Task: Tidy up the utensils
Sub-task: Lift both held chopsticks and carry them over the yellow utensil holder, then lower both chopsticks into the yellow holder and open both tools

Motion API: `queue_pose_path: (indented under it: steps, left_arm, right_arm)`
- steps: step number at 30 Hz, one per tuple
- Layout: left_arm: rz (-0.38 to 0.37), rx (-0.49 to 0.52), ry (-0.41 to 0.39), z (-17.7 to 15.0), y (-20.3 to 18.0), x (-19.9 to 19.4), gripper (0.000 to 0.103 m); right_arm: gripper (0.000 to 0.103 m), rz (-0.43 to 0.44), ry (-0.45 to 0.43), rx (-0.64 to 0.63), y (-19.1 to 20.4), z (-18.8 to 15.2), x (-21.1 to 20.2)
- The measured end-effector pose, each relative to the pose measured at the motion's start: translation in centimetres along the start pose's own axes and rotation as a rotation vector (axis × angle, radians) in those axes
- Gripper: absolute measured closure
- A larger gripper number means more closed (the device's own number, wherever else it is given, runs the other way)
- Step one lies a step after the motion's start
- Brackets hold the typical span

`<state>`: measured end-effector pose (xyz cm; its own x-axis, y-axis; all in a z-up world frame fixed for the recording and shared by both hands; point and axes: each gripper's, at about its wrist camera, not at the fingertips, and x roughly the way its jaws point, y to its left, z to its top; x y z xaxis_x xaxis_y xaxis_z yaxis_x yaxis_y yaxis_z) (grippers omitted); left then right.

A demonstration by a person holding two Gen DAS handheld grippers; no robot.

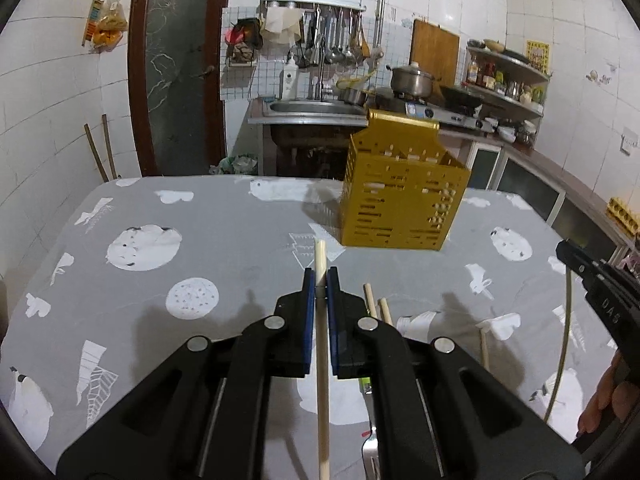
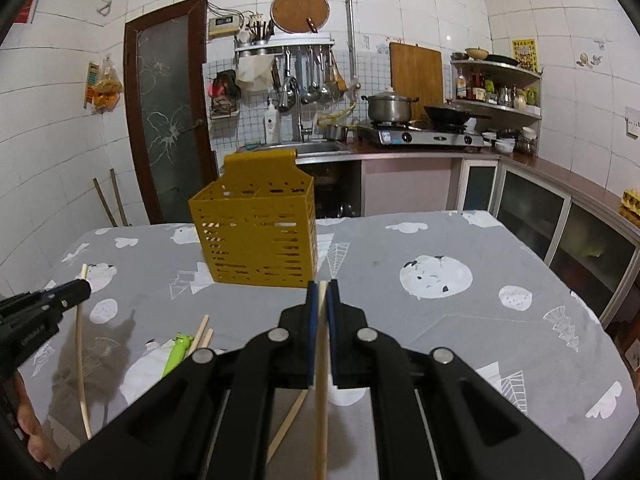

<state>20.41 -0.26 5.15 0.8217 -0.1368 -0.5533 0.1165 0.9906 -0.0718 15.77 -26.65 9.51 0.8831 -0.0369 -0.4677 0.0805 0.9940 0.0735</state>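
On the side of the right gripper, seen at three o'clock in the left wrist view, raised letters read "DAS"; the matching line on the left gripper's flank in the right wrist view is too blurred to read, as are the yellow wall poster [image 2: 524, 54] and the bottle labels on the corner shelf. The left gripper [image 1: 321, 280] has its blue pads pressed together on a pale wooden chopstick [image 1: 322, 360], whose long axis runs from six toward twelve o'clock, tip standing just past the pads and pointing at the yellow utensil basket [image 1: 400, 196]. Just right of it, two more loose chopsticks [image 1: 378, 306] lie on the cloth, ends toward twelve. The right gripper [image 2: 322, 290] is likewise clamped on a second chopstick [image 2: 321, 400], axis six to twelve, its tip level with the pad ends and aimed at the basket's lower right corner. A green-handled utensil [image 2: 178, 350] lies at eight o'clock in the right wrist view. The basket stands upright on a table under a grey cloth with white prints [image 2: 440, 320]. Behind is a white-tiled kitchen: a brown-framed glass door [image 2: 168, 112], hanging ladles, a sink, and a steel pot [image 2: 390, 106] on a gas stove.
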Motion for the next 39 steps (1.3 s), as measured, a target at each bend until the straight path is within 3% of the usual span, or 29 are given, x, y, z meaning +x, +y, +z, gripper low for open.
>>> queue_pose_path:
  steps: [7, 19, 25, 35, 39]
  left_arm:
    - [-0.007, 0.015, -0.085, 1.0, -0.4, -3.2, 0.099]
    - [-0.023, 0.024, -0.218, 5.1, -2.2, -4.3, 0.099]
    - [-0.06, 0.023, -0.236, 9.0, -3.7, -3.1, 0.099]
    - [-0.066, 0.032, -0.345, 18.1, -6.6, 0.6, 0.099]
    - [-0.073, 0.046, -0.403, 21.3, -7.2, 2.8, 0.099]
  right_arm:
    - [0.098, 0.023, -0.043, 0.01, -0.1, 1.3, -1.5]
    - [0.098, 0.015, -0.201, 0.056, -1.1, 5.4, -2.5]
    - [0.098, 0.03, -0.244, 0.033, -0.2, 9.2, -1.3]
    - [0.098, 0.058, -0.32, 0.09, -0.1, 17.2, 3.5]
    - [0.098, 0.032, -0.377, 0.063, 1.0, 19.1, 5.6]
